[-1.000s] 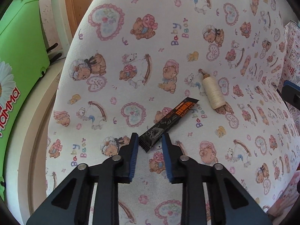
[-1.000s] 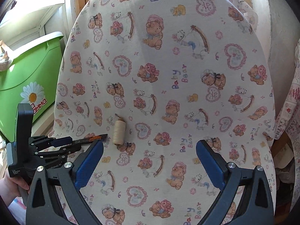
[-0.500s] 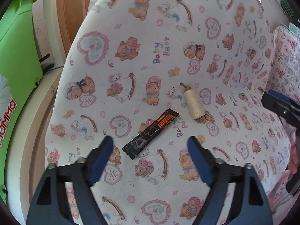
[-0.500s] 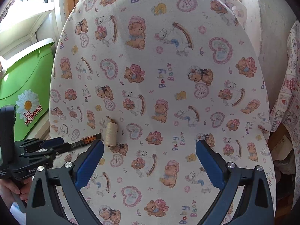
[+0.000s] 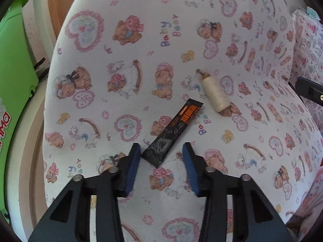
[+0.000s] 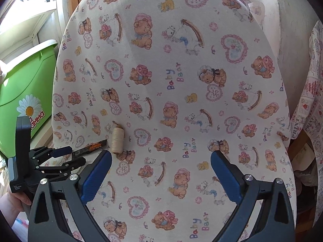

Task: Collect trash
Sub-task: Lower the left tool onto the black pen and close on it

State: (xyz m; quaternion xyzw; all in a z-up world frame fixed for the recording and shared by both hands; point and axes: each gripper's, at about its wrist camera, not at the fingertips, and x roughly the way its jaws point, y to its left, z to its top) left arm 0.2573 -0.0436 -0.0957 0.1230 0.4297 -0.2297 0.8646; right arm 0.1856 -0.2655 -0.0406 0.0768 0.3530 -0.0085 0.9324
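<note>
A black and orange snack wrapper point(image 5: 173, 133) lies flat on the teddy-bear print cloth point(image 5: 125, 92), pointing up and to the right. My left gripper point(image 5: 161, 149) straddles the wrapper's near end, and its jaws are closing. A small gap still shows between each blue pad and the wrapper. A cream thread spool point(image 5: 216, 92) lies just beyond the wrapper's far end. In the right wrist view the left gripper point(image 6: 74, 156) sits low at the left over the wrapper point(image 6: 90, 147), beside the spool point(image 6: 117, 139). My right gripper point(image 6: 161, 157) hangs wide open above bare cloth with nothing between its fingers.
A green plastic bin point(image 6: 26, 80) with a daisy logo stands to the left of the cloth-covered surface. A pale rounded rim point(image 5: 26, 141) runs along the left side. A red-print fabric point(image 6: 310, 104) hangs at the right. A hand point(image 6: 18, 196) holds the left gripper's handle.
The left jaws stood narrow at the wrapper's end, then opened wide and drew back. Now they have narrowed again around that end. The wrapper and the spool stayed on the cloth.
</note>
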